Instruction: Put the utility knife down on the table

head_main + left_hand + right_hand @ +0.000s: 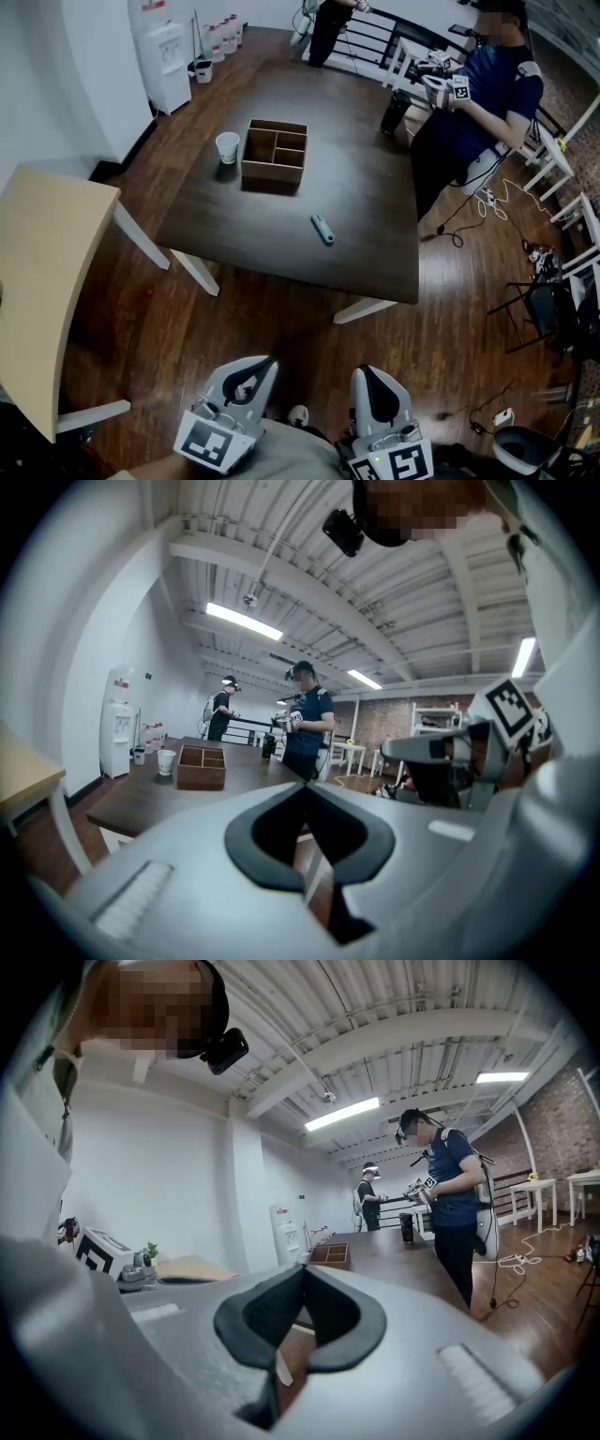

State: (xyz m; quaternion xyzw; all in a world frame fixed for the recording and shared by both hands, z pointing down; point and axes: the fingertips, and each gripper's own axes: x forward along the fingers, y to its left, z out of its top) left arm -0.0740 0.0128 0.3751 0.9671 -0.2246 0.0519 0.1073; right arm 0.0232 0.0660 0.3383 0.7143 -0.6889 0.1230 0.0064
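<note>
The blue-grey utility knife [322, 228] lies flat on the dark wooden table [366, 187], in front of a partitioned wooden box [275, 150] with a white paper cup [227, 147] at its left. Both grippers are well back from the table, close to my body at the bottom of the head view. My left gripper [267, 362] is shut with nothing between its jaws, and so is my right gripper [367, 372]. In the left gripper view the jaw tips [305, 785] meet, with the box [202, 767] far ahead. The right gripper view shows its tips [305, 1267] together too.
A light wooden table [47, 272] stands at my left. Another person [487, 94] with grippers stands at the table's far right corner beside a black bottle [395, 112]. A water dispenser [167, 66] is against the back wall. Cables lie on the floor at right.
</note>
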